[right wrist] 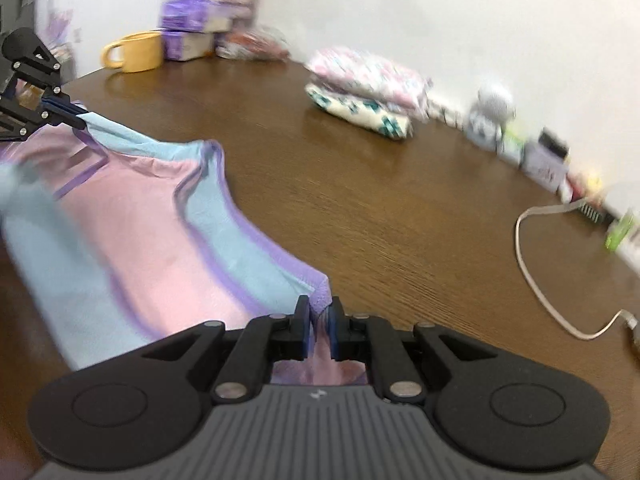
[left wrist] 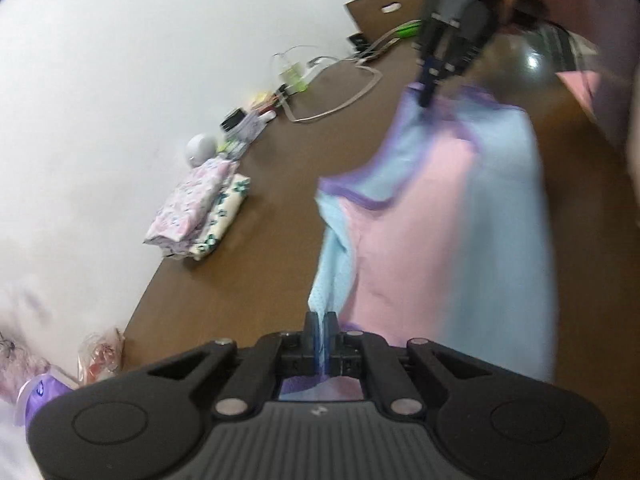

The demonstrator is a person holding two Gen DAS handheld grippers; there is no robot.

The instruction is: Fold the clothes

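We hold the pastel garment stretched above the tabletop, left tool and right tool each clenched on a shoulder; thin pinches may slip mid-swing.

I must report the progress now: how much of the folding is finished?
Done: two folded garments lie stacked by the wall. In hand: the left tongs and right tongs are each shut on an edge of the pink and blue garment, stretched between them over the table. Left: folding this one and adding it to the stack.
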